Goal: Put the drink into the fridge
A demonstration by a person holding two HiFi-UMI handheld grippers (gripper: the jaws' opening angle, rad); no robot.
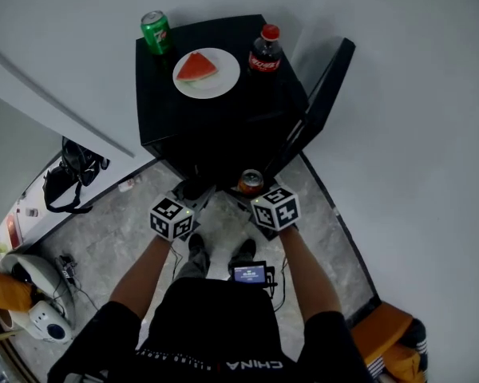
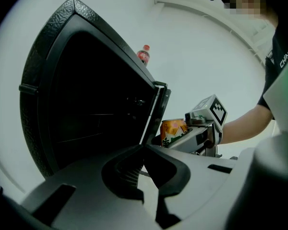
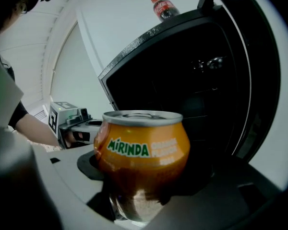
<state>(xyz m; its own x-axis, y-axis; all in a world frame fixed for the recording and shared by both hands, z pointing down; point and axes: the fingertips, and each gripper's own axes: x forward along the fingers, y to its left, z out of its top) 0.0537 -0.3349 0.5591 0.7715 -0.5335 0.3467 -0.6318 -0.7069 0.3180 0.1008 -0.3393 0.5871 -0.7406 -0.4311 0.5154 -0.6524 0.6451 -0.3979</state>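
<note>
The orange can (image 3: 141, 145) is sitting upright between the jaws of the right tool (image 3: 143, 190), which is gripping it low on its body, just in front of the open black fridge (image 1: 215, 126) and not yet inside. The left tool (image 2: 144, 150) is closed on nothing and is hovering beside it. The main risk is probably the can clipping the fridge's frame or the edge of the door (image 1: 323, 94) on the way in, because the inside is showing only as darkness and no shelf can be made out. Letting go while tilted could tip the can over. Nothing is holding the door, so it could be swinging back onto the arm, and a knock could be shaking the cola bottle (image 1: 265, 50) on top. "MIRINDA" is reading clearly in green on the can, with paler lines beside it too soft to trust. The bottle's red label and the green can (image 1: 156, 30) are too small to read. The person's shirt is showing "CHINA".
</note>
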